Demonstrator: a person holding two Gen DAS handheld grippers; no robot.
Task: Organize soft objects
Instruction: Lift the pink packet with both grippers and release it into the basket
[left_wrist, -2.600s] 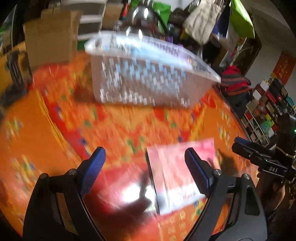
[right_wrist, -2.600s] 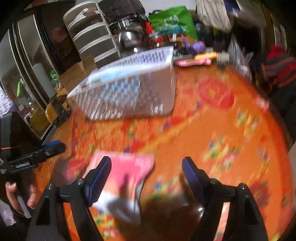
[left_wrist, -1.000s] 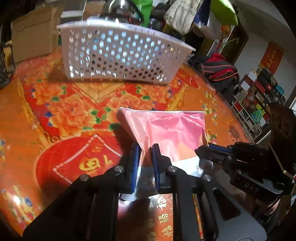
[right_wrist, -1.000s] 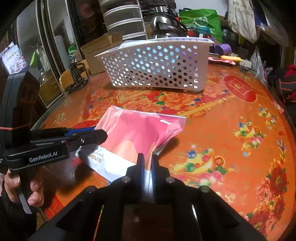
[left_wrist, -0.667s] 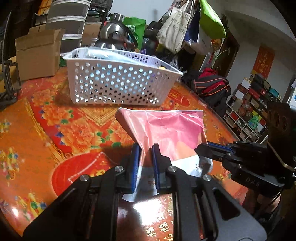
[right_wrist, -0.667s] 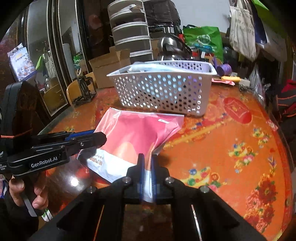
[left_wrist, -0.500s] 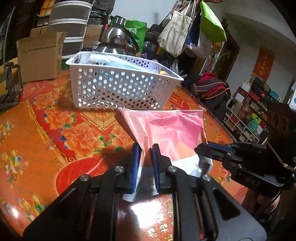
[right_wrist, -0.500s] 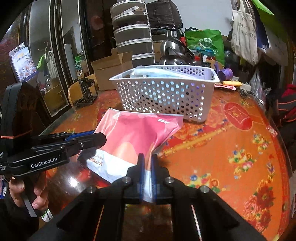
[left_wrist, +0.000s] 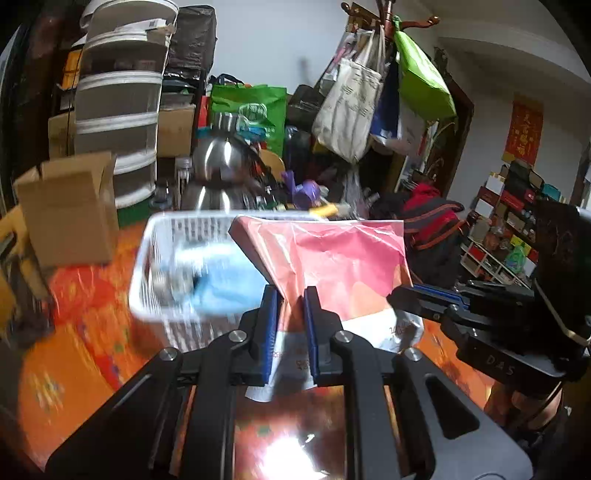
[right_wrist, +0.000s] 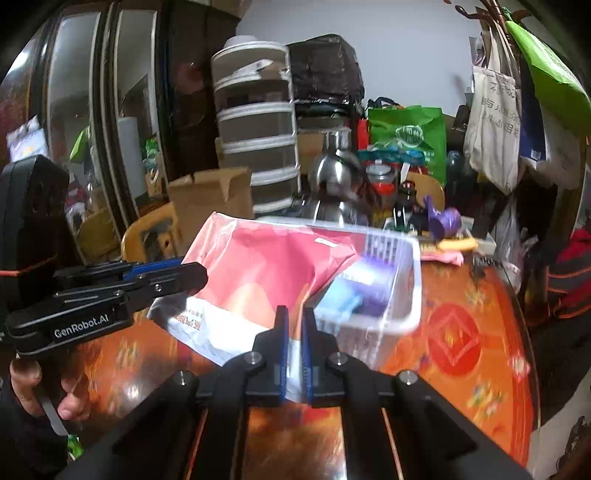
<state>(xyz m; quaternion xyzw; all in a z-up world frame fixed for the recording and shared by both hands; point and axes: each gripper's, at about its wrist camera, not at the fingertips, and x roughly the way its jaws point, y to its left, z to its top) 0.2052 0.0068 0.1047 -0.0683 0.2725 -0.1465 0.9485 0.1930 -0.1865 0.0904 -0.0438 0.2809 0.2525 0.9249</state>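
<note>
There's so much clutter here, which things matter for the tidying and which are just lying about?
In use: pink plastic soft package, white perforated plastic basket, left gripper, right gripper.

Lying about: brown cardboard box, green shopping bag, steel kettle.

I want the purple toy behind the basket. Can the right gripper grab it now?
Probably not right now. The right gripper is shut on the pink bag, which it shares with the left gripper. The white basket also sits between it and the purple toy.

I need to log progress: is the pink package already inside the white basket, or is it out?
Out. Both grippers, left and right, hold the pink package by its near edge, raised above the white basket, not resting inside.
</note>
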